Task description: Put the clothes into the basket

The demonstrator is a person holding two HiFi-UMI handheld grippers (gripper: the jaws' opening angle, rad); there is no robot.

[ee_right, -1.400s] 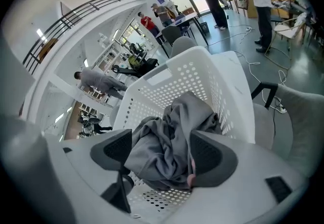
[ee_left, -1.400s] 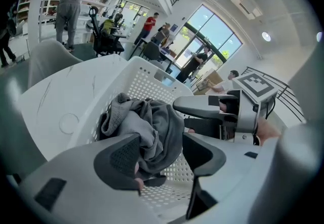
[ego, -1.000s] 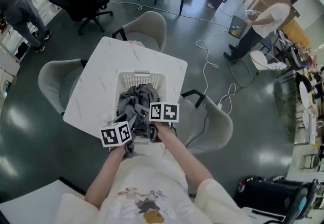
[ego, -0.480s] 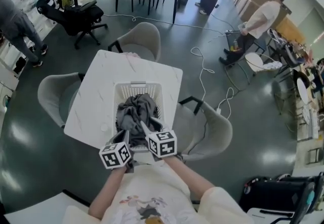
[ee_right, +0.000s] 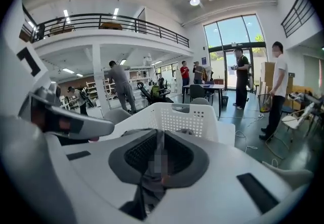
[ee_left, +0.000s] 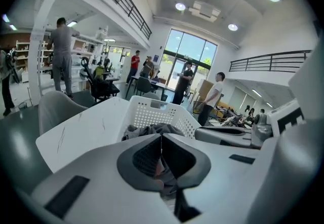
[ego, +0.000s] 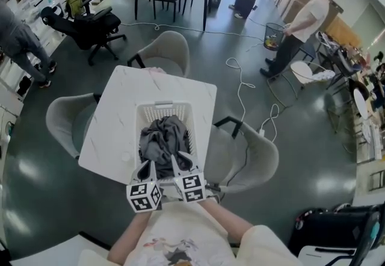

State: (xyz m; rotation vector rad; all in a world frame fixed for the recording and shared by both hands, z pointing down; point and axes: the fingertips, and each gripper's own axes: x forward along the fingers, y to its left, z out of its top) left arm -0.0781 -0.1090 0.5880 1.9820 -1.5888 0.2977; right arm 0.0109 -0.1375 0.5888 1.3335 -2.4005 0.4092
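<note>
Both grippers are sitting lower in the head view than a second ago, pulled in toward the person's chest at bottom centre. Their marker cubes are now riding nearly side by side instead of staggered.

The left gripper has just been closing. Its own view is showing the pads pressed together at the tip, with a fold of grey fabric caught lower down and a dark strip dangling below, so it's pinching cloth. Same story for the right gripper: its jaws have just been closing too, and they're clamping a band of grey fabric that's running between the pads and hanging out underneath.

That fabric is part of the grey clothes, which are mostly lying heaped inside the white laundry basket. The near edge of the heap is reaching down-frame to both sets of jaws. The basket is sitting on the white marble-look table, toward its lower right part in the head view.

Grey tub chairs are standing around the table, including one above it and one at lower right. A white cable is snaking across the dark floor on the right, and a person in a white shirt is standing at upper right.
</note>
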